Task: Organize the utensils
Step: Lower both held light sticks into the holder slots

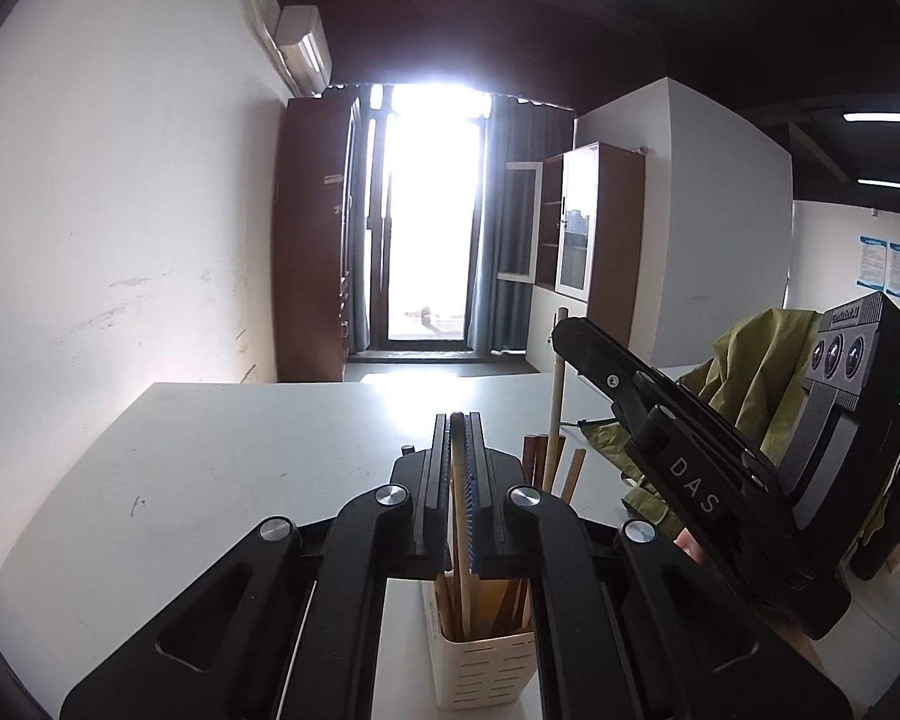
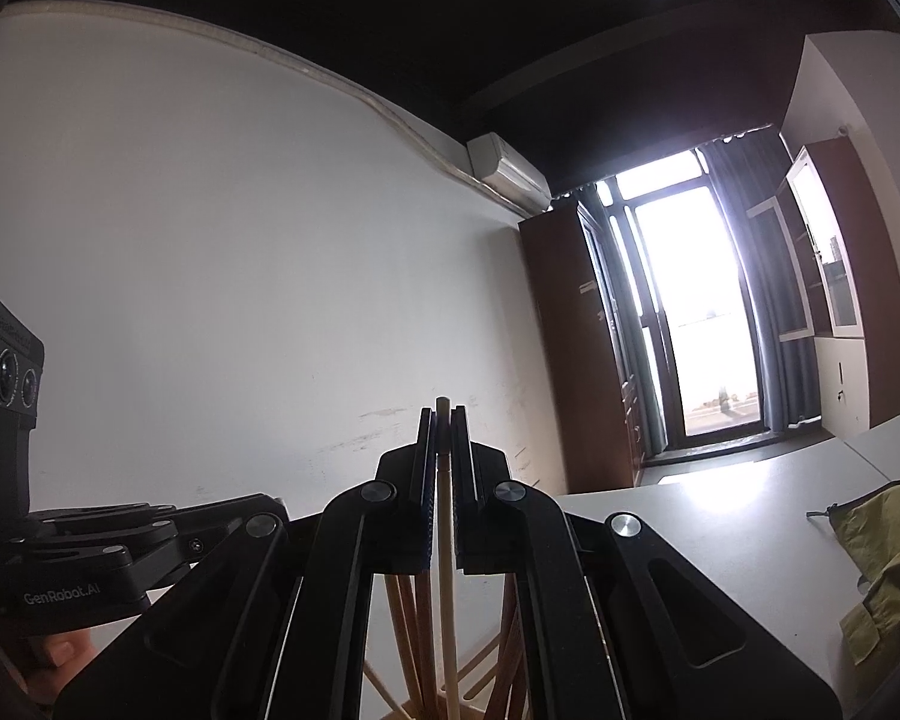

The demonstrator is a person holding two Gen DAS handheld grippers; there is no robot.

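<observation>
Chopstick (image 2: 444, 540) between jaws, tip cropped

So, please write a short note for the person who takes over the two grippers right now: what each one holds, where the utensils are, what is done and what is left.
Left gripper: shut on a light wooden chopstick, its lower end inside the cream slotted plastic holder.
Right gripper: shut on a pale wooden chopstick, upright over the same holder.
Other brown and light chopsticks already stand in the holder on the white table.
An olive-green cloth bag lies beside it.
Left to do: lower and release both held chopsticks. Whether more utensils wait is not visible.
</observation>
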